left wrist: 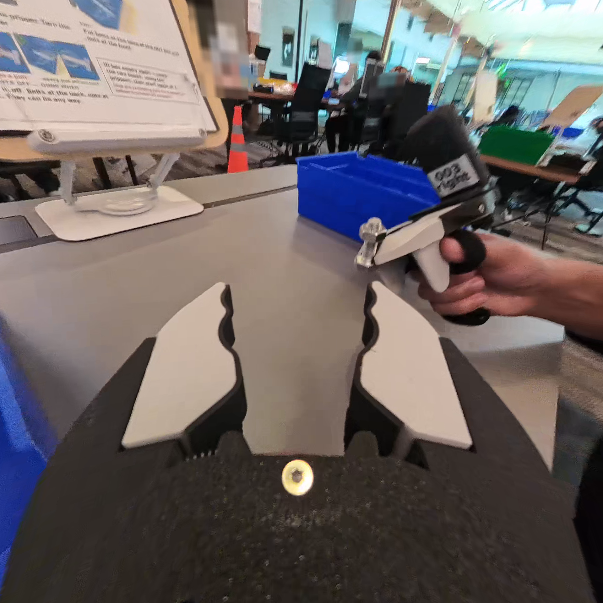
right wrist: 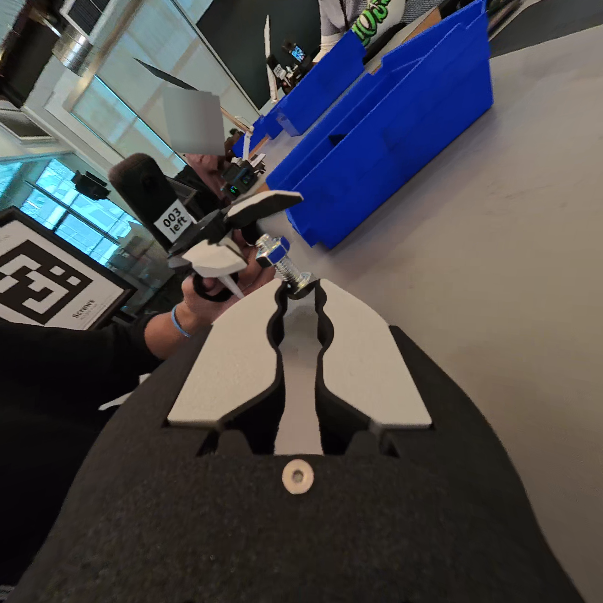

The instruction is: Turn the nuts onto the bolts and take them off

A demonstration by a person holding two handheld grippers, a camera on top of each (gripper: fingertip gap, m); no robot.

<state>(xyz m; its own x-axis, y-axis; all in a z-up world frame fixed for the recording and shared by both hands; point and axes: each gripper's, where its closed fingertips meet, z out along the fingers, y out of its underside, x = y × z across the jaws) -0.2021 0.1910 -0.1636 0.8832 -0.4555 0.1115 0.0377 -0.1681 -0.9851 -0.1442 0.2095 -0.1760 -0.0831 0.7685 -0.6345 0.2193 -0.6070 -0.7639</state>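
Note:
My right gripper (right wrist: 301, 285) is shut on one hex end of a silver bolt (right wrist: 287, 270). The threaded shaft sticks out up and to the left, with a hex nut (right wrist: 272, 251) on its far end. In the left wrist view the right gripper (left wrist: 378, 243) holds the bolt (left wrist: 368, 243) above the grey table (left wrist: 195, 277). My left gripper (left wrist: 298, 293) is open and empty, and the bolt is a little ahead of it to the right. The left gripper (right wrist: 261, 228) also shows in the right wrist view, with its jaws wide apart close to the nut end, not touching it.
A blue bin (left wrist: 355, 192) stands on the table just behind the bolt, with more blue bins (right wrist: 326, 85) farther back. A white stand holding an instruction sheet (left wrist: 98, 81) is at the back left. A marker board (right wrist: 42, 277) and seated people are beyond the table.

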